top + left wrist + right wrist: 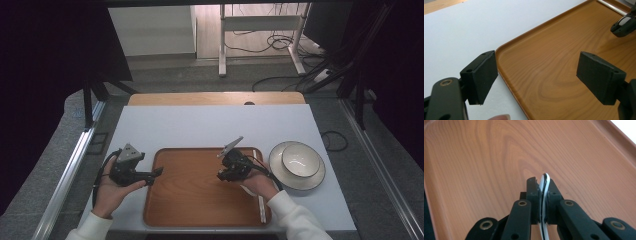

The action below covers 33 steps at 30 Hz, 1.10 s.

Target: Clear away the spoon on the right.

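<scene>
High view: one tray (200, 200); two dishes (298, 162)

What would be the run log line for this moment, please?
left gripper: open, at tray left edge | right gripper: shut on white black-edged rim, over tray | bowl on plate, right of tray

Right tongs (543, 185) clamped on thin white black-edged rim (545, 195), held edge-on above wooden tray (486, 157).
</scene>
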Available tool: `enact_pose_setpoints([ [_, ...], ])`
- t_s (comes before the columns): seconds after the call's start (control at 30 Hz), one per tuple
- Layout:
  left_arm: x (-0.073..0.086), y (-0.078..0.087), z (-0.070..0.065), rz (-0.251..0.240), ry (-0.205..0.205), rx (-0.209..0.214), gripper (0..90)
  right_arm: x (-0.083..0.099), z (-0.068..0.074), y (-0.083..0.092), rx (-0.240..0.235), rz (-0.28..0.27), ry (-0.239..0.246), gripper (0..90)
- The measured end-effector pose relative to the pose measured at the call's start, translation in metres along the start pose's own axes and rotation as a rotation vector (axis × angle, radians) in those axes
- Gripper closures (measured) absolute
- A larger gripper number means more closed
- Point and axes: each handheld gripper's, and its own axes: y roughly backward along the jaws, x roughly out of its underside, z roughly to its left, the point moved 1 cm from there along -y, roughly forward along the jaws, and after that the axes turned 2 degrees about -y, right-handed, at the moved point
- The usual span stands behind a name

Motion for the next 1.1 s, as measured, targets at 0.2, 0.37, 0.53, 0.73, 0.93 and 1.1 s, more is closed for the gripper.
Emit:
enact_pose_setpoints([
  [0.2, 0.000, -0.002, 0.000, 0.007, -0.004, 0.001, 16.6, 0.000, 0.001, -0.009, 0.011, 0.018, 0.001, 82.8],
  [0.37, 0.001, -0.002, 0.001, 0.009, -0.002, -0.003, 16.6, 0.000, 0.001, -0.014, 0.019, 0.032, 0.005, 82.1],
  [0.53, 0.001, -0.002, 0.002, 0.011, -0.003, -0.004, 16.6, 0.000, 0.000, -0.015, 0.022, 0.036, -0.003, 78.9],
  [0.73, 0.002, -0.002, 0.003, 0.013, 0.001, -0.009, 16.7, -0.001, -0.002, -0.007, 0.045, -0.013, -0.021, 55.5],
  [0.93, 0.001, 0.000, 0.004, 0.005, 0.003, -0.012, 16.7, 0.000, -0.004, 0.021, 0.061, -0.092, -0.047, 48.3],
  [1.1, 0.001, 0.002, 0.004, -0.001, 0.002, -0.014, 16.7, 0.009, -0.007, 0.039, 0.067, -0.120, -0.044, 49.8],
])
